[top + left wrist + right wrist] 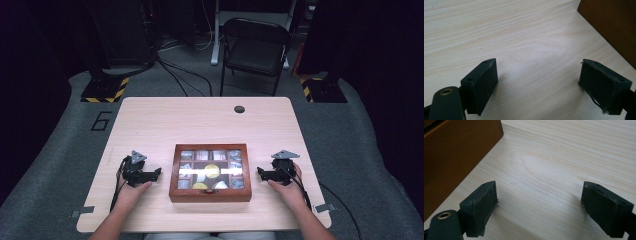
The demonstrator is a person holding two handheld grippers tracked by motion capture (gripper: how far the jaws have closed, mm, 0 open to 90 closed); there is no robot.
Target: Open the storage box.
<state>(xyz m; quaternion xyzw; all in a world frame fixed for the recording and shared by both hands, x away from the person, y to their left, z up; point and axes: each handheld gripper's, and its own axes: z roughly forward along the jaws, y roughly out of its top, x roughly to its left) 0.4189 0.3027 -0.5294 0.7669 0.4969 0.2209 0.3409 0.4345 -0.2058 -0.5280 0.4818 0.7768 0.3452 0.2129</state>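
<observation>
Brown wooden glass-lidded compartment box (210, 194) sits mid-surface, nearer the front edge, long axis left-right; packet labels inside too small to read. "6" (101, 121) marked on grey floor mat. Left tongs (155, 172) & right tongs (261, 171) flank the box, both wide, nothing btwn jaws.

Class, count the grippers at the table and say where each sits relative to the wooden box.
2. The left gripper rests left of the wooden box; the right gripper rests on its right. Both are open.
</observation>
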